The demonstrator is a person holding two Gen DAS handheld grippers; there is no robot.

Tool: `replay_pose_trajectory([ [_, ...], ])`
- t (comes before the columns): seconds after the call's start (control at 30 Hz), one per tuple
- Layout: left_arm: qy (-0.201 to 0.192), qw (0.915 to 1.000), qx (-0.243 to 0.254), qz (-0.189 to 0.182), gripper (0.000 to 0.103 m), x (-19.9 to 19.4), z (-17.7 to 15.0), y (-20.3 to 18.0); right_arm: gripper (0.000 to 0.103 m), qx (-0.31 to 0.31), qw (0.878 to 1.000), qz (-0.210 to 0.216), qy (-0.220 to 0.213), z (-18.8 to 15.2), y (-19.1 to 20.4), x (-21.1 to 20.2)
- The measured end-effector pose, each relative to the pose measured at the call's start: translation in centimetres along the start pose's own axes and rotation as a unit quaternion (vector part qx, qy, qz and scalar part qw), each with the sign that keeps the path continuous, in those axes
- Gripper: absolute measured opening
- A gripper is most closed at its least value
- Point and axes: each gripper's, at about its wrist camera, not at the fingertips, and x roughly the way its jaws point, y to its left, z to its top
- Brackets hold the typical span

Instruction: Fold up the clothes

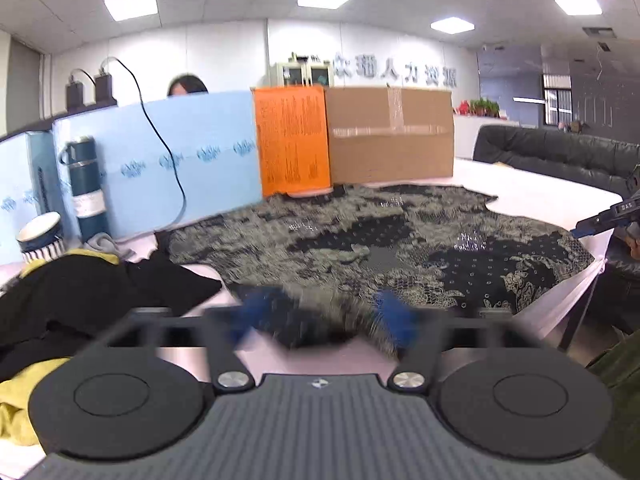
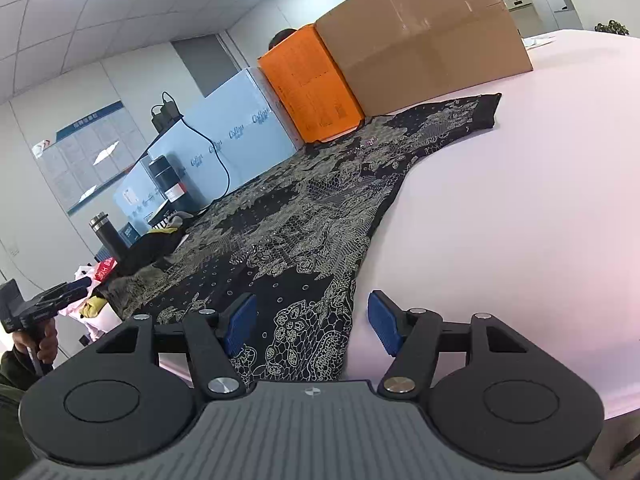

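Patterned garment (image 2: 304, 216) lay spread flat across the tabletop (image 2: 520, 200), hem at the near edge, far end against the orange box (image 2: 316, 88), laid out for folding. Right gripper (image 2: 314, 322) was wide open, straddling the near hem corner, likely lining up a pinch. Left gripper (image 1: 320, 320) was at the opposite hem corner, blurred; fabric bunched between its fingers, but I couldn't tell if it was clamped.
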Motion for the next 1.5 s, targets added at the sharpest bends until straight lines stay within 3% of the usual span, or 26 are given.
replay_pose_trajectory([
  [0.1, -0.016, 0.9996, -0.001, 0.021, 0.103, -0.8, 0.0, 0.6, 0.062, 0.013, 1.000, 0.008, 0.003, 0.2, -0.3, 0.0],
  [0.2, -0.011, 0.9989, -0.021, 0.040, 0.103, 1.0, 0.8, 2.1, 0.070, 0.019, 1.000, 0.017, 0.007, 0.5, -0.4, 0.2],
  [0.37, 0.029, 0.9950, -0.048, 0.083, 0.103, 5.6, 2.5, 4.2, 0.073, 0.028, 1.000, 0.009, 0.000, 0.8, 0.2, 0.0],
  [0.43, 0.046, 0.9928, -0.040, 0.103, 0.103, 7.7, 4.0, 4.7, 0.078, 0.029, 0.999, -0.016, -0.005, 2.0, 0.5, -0.3],
  [0.57, 0.059, 0.9879, -0.032, 0.140, 0.103, 11.9, 9.2, 6.3, 0.081, 0.007, 0.996, -0.083, -0.039, 7.3, 1.6, -1.9],
  [0.67, 0.041, 0.9877, -0.035, 0.147, 0.103, 13.9, 14.4, 7.3, 0.092, 0.000, 0.990, -0.117, -0.083, 12.2, 2.7, -3.3],
  [0.83, -0.004, 0.9909, -0.059, 0.121, 0.103, 16.1, 22.2, 8.8, 0.103, 0.025, 0.982, -0.104, -0.156, 21.1, 4.4, -3.8],
  [0.93, -0.005, 0.9903, -0.054, 0.128, 0.103, 18.1, 24.0, 10.0, 0.103, 0.002, 0.979, -0.117, -0.166, 25.5, 5.1, -1.9],
  [1.03, 0.028, 0.9873, -0.046, 0.150, 0.103, 22.0, 22.3, 11.8, 0.103, -0.029, 0.980, -0.143, -0.138, 27.7, 3.6, 2.1],
  [1.1, 0.077, 0.9819, -0.061, 0.162, 0.103, 25.2, 19.5, 14.0, 0.103, -0.017, 0.981, -0.163, -0.103, 27.7, 0.8, 5.2],
  [1.17, 0.119, 0.9739, -0.100, 0.166, 0.103, 27.8, 16.5, 16.3, 0.103, 0.030, 0.981, -0.178, -0.067, 26.8, -3.0, 8.8],
  [1.23, 0.151, 0.9605, -0.159, 0.171, 0.102, 29.2, 13.7, 18.3, 0.103, 0.095, 0.978, -0.179, -0.044, 25.4, -6.6, 10.9],
  [1.37, 0.178, 0.9418, -0.240, 0.154, 0.101, 29.2, 9.8, 21.1, 0.103, 0.210, 0.965, -0.153, -0.023, 22.0, -11.5, 12.8],
  [1.5, 0.170, 0.9333, -0.287, 0.132, 0.101, 27.7, 8.0, 21.9, 0.103, 0.251, 0.959, -0.133, -0.015, 19.0, -12.3, 13.0],
])
